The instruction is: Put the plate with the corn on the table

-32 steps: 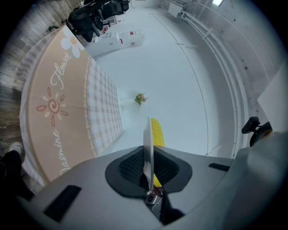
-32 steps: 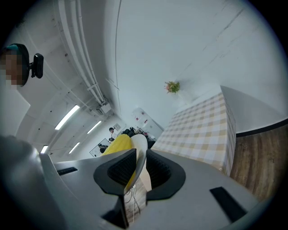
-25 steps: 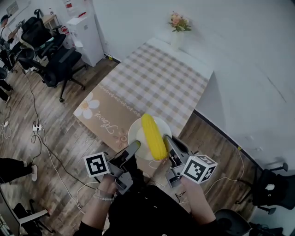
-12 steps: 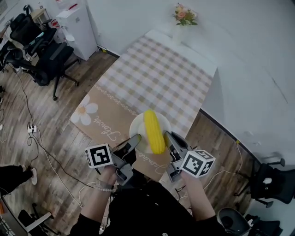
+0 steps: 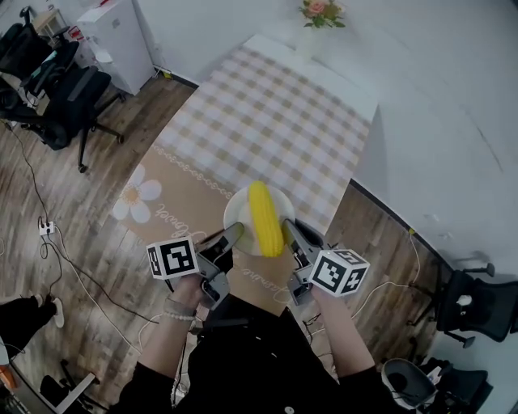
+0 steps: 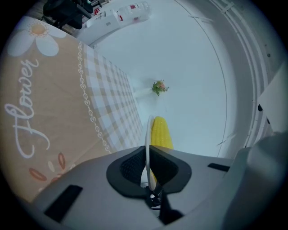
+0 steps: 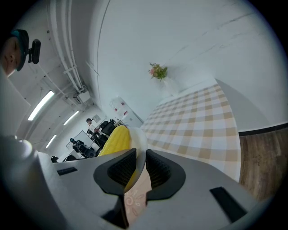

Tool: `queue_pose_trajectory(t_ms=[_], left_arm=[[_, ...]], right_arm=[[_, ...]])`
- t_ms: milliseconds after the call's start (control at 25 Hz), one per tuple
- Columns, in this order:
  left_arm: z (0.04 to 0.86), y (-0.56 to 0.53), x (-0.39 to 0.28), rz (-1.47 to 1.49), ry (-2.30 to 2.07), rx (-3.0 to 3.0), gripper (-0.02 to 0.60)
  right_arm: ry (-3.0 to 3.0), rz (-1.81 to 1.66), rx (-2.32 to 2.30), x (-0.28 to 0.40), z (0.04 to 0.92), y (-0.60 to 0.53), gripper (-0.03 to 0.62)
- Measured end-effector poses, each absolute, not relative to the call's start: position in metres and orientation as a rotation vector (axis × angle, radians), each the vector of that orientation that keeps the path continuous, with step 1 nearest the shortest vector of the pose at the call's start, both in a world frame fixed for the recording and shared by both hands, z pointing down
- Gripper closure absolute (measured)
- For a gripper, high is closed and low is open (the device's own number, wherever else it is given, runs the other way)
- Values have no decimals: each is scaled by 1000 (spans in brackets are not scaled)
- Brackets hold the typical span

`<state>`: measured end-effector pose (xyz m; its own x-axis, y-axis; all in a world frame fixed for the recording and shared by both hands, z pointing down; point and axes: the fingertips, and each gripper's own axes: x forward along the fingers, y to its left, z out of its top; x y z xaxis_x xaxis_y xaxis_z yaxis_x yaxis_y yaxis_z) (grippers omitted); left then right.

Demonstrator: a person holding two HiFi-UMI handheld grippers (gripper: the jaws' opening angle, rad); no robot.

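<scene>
A white plate with a yellow corn cob lying on it is held in the air above the near end of the table. My left gripper is shut on the plate's left rim. My right gripper is shut on the plate's right rim. The corn shows past the left jaws, and the corn lies just left of the right jaws. The table carries a checked cloth with a tan flower-print end.
A vase of flowers stands at the table's far end against the white wall. Office chairs and a white cabinet stand at the left on the wooden floor. Cables run along the floor. Another chair is at the right.
The plate with the corn and both grippers have moved a little forward over the table's near end. Both grips are unchanged.
</scene>
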<state>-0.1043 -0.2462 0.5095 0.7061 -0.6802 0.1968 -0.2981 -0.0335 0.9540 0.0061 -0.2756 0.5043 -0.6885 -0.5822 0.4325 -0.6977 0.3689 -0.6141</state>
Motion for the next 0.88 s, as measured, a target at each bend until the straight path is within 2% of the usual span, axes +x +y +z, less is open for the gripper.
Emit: queue_pose_trajectory(t_ms=[880], left_arm=[[592, -275, -101, -139, -989, 1592, 551]], right_arm=[[-2296, 1181, 1051, 6, 596, -307, 488]])
